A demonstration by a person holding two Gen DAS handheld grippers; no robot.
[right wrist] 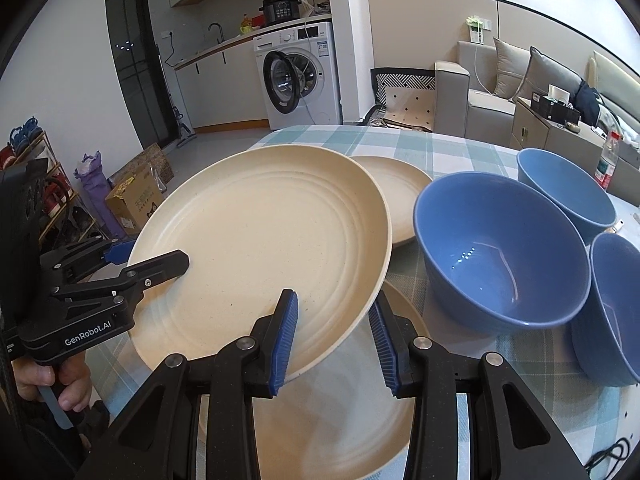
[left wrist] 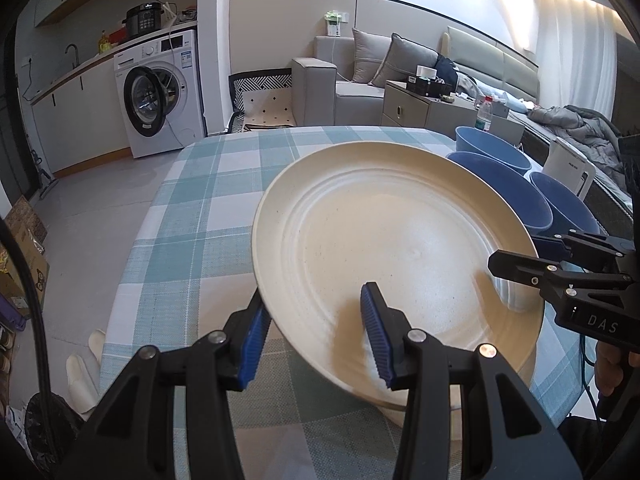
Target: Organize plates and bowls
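I pinched the large cream ribbed plate (right wrist: 260,240) by opposite rims, left tongs (left wrist: 316,336) and right tongs (right wrist: 334,336) both clamped, keeping it clear of the counter (left wrist: 192,208) for stacking.

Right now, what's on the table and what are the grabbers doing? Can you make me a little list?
Held: cream plate, lifted and tilted
Left gripper: clamped on its rim
Right gripper: clamped on its rim too
Other plates: one beneath, one behind
Blue bowls: three, beside the plates
Table: checked tablecloth
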